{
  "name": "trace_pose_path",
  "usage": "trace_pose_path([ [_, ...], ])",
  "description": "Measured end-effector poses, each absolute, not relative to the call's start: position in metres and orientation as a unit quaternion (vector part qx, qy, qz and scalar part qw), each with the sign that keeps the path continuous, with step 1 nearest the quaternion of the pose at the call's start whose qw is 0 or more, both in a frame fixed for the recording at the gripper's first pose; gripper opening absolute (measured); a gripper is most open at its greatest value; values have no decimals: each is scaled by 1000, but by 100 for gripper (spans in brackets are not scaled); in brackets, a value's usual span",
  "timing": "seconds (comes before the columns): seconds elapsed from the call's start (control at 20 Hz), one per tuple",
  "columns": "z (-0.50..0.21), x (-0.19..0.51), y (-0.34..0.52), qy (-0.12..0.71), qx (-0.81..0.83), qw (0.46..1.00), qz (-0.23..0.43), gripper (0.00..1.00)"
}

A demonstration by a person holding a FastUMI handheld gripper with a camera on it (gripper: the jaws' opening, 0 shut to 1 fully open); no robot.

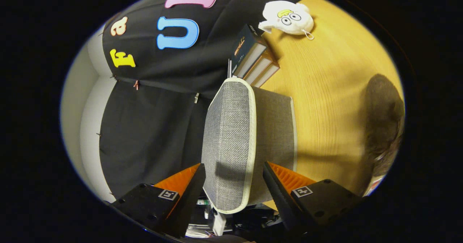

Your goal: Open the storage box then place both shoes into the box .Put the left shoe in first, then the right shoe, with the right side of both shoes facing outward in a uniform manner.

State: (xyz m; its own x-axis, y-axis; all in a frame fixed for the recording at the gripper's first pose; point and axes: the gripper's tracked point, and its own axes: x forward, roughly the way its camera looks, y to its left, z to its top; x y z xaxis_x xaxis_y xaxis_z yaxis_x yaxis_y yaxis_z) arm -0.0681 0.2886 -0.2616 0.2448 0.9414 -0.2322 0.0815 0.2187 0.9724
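The grey fabric storage box (275, 134) with cream trim stands on the wooden table (332, 91), and the whole view is rolled on its side. Its lid (229, 134) faces me just ahead of the fingers and looks closed against the box. My gripper (233, 165) is open, its two fingers wide apart on either side of the lid's near edge. One finger (188, 181) is beside the lid's top face, the other finger (285, 179) is by the box's side wall. I cannot tell whether either one touches the fabric.
A stack of books (255, 60) lies just beyond the box. Farther off on the table sits a white plush toy (289, 17). A dark brown blurred shape (383, 120) lies at the table's far side; I cannot tell what it is. The booth's black cloth (152, 127) hangs behind.
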Motion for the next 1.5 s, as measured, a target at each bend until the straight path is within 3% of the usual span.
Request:
trace_pose_path([
  [0.1,-259,-67,294,500,551,566,355,96],
  [0.35,-250,-58,282,479,604,543,331,25],
  [0.45,-239,-63,281,461,585,567,353,9],
  [0.5,-233,-66,280,460,568,578,363,5],
  [1.15,-93,-58,338,367,441,701,423,9],
  [1.5,-53,-70,404,359,385,714,462,10],
])
